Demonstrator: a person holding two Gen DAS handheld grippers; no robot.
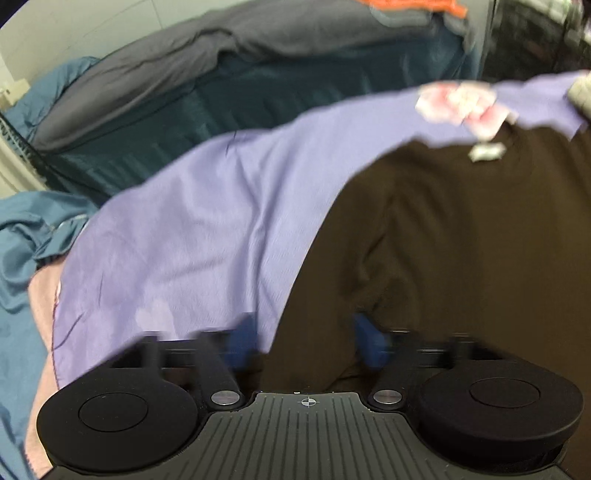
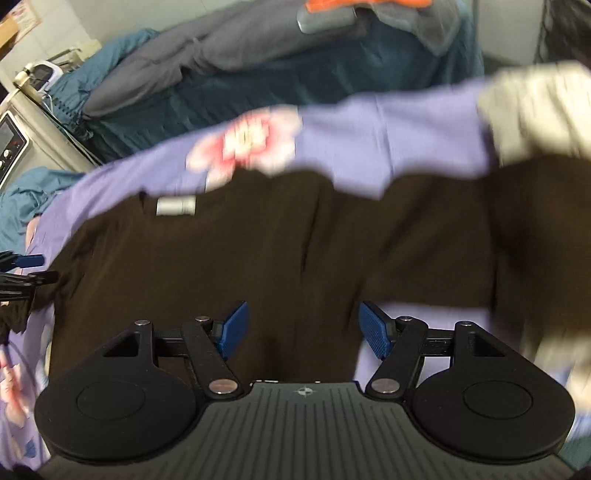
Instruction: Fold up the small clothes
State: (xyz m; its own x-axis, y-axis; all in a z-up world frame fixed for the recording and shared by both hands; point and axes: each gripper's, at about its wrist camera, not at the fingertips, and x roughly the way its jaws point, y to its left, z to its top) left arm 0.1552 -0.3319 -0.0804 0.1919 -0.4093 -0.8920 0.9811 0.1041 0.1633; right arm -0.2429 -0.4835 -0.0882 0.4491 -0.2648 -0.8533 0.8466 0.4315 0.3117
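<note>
A small black shirt (image 1: 461, 240) with a white neck label (image 1: 485, 152) lies spread on a purple sheet (image 1: 192, 236) with a pink flower print (image 1: 461, 103). My left gripper (image 1: 306, 338) is open, its blue fingers (image 1: 242, 341) low over the shirt's left edge. In the right wrist view the shirt (image 2: 258, 251) and its label (image 2: 175, 205) fill the middle. My right gripper (image 2: 303, 330) is open just above the shirt's near hem. The left gripper's tips (image 2: 26, 262) show at the left edge there. Both views are blurred.
A beige garment (image 2: 535, 114) lies at the sheet's far right. Behind are a teal bed cover (image 1: 258, 103), a grey blanket (image 1: 184, 62) and an orange item (image 2: 332, 5). A metal appliance (image 2: 14, 136) stands at the far left. Pink cloth (image 1: 42, 295) lies under the sheet's left edge.
</note>
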